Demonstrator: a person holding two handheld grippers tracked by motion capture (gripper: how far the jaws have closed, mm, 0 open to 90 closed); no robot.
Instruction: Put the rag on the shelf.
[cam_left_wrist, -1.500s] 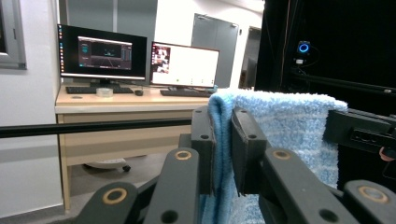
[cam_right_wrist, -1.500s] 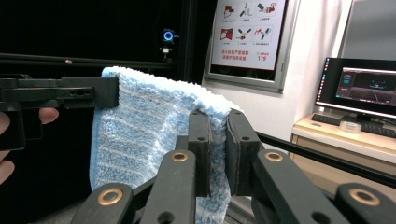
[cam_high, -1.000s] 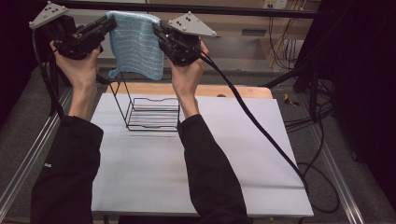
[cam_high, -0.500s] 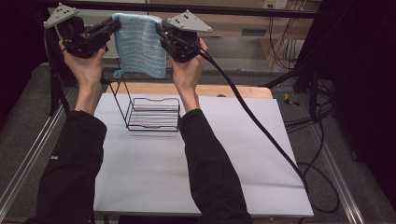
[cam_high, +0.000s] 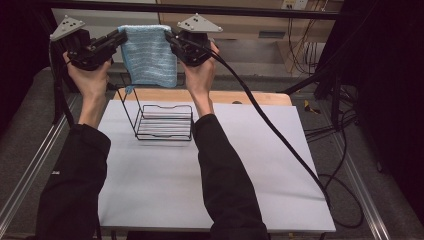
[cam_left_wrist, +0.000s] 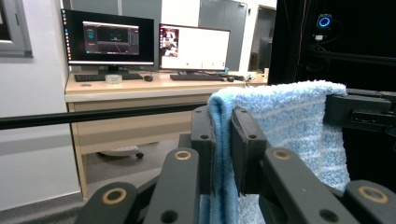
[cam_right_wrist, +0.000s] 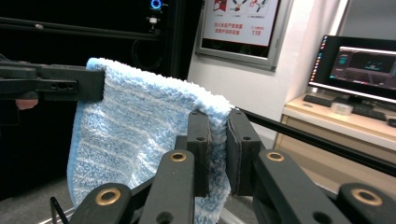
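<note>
High view first: a blue towel (cam_high: 149, 55) hangs spread between the two grippers, held up well above the tabletop (cam_high: 210, 165) and over the far end of a black wire rack (cam_high: 165, 122); the left gripper (cam_high: 119, 39) pinches the towel's top left corner and the right gripper (cam_high: 171, 39) its top right corner, so the top edge runs nearly level and the cloth falls flat below it. Left gripper view shows the fingers (cam_left_wrist: 204, 149) closed narrow on a fold of towel (cam_left_wrist: 289, 121), with cloth passing down between them; right gripper view shows the same on the other corner, fingers (cam_right_wrist: 198, 154) clamped on the towel (cam_right_wrist: 140, 135), the other gripper's black fingers at the far corner.

The work in hand looks like draping or laying the towel at the rack, though which I cannot tell for sure. To do it well, I would keep both grips firm and the corners level, so the cloth stays taut enough not to sag in the middle, yet not so stretched that a corner slips free; bring both hands down together at an even pace, so the loose lower edge meets the rack's tall back wire squarely rather than bunching on one side; watch that the hem does not snag on the wire ends; release only once the towel's weight rests on the rack, both sides at once.
</note>
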